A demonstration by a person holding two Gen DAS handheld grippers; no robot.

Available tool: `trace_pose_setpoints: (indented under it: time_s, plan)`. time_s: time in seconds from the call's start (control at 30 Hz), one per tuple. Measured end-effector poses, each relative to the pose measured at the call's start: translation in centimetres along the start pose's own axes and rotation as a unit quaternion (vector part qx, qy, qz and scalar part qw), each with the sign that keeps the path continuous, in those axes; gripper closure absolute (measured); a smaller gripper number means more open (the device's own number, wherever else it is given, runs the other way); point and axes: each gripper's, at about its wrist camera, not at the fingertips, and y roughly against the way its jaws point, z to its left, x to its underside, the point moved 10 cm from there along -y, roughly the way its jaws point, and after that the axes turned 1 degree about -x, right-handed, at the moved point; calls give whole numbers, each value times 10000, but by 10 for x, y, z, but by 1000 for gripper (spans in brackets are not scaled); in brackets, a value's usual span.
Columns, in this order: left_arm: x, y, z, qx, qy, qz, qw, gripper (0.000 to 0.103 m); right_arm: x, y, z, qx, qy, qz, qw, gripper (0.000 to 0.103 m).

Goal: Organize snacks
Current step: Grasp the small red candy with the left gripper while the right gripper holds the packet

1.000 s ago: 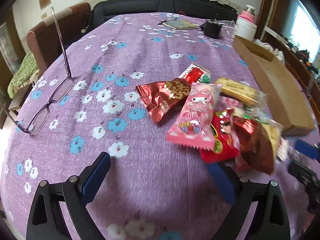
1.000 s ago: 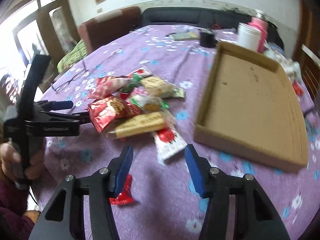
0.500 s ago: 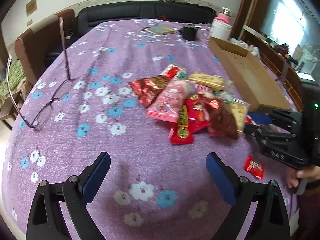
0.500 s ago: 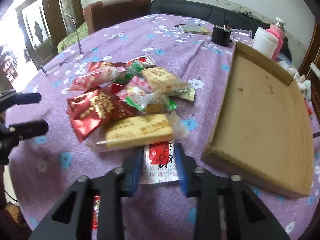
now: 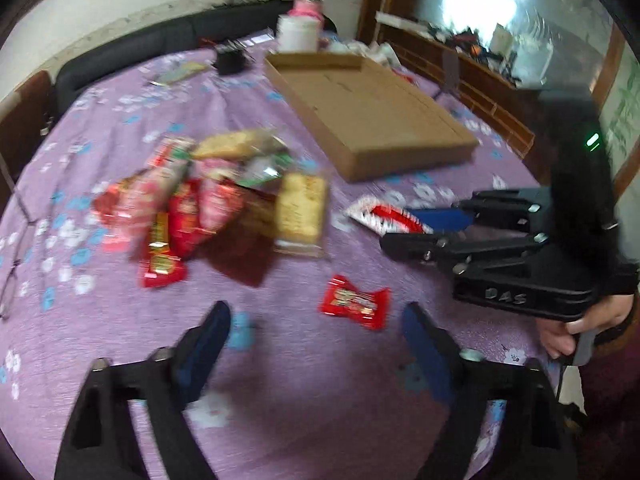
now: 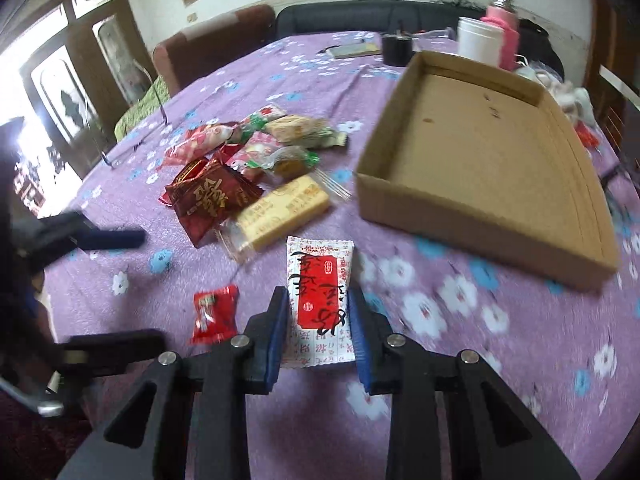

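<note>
- My right gripper [image 6: 318, 312] is clamped on the white-and-red packet [image 6: 320, 280], one blue pad on each long edge; its jaws have just been closing and the packet sits between them.
- The packet's long axis runs straight out along my fingers, its far end pointing away from me, just beside the yellow biscuit bar [image 6: 280, 212].
- The cardboard tray [image 6: 592, 184] lies ahead and to the right of that grip, near but not touching. I judge the coming move is a lift and a swing rightward over its near wall.
- My left gripper [image 5: 316, 326] holds nothing; its jaws have just been narrowing, with only tablecloth between them.
- The small red candy [image 5: 354, 302] lies just beyond my left fingertips, long axis crosswise to them. My left hand is the nearer one for it.
- The rest of the snack pile [image 5: 208, 204] sits further out to the left, wrappers overlapping, well apart from the tray.
- Everything rests on a purple flowered tablecloth [image 6: 460, 320] over a round table.
- At the far edge stand a white cup [image 6: 476, 38] and a pink bottle [image 6: 502, 28], with a dark sofa [image 6: 360, 16] behind; the tray is bare inside.
</note>
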Motion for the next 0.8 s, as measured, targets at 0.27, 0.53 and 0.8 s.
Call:
trace_pose_setpoints:
  time_s: [0.27, 0.53, 0.8]
  plan:
    - [-2, -29, -6, -487, -234, 182, 9984, 42, 1, 16, -9, -133, -205, -247, 9994, 74]
    - [-4, -27, 1, -563, -152, 19, 9983, 76, -2, 21, -9, -247, -269, -346, 9987, 74]
    - [-7, -11, 20, -356, 238, -128, 9990, 76, -11, 21, 8, -249, -107, -383, 9989, 74]
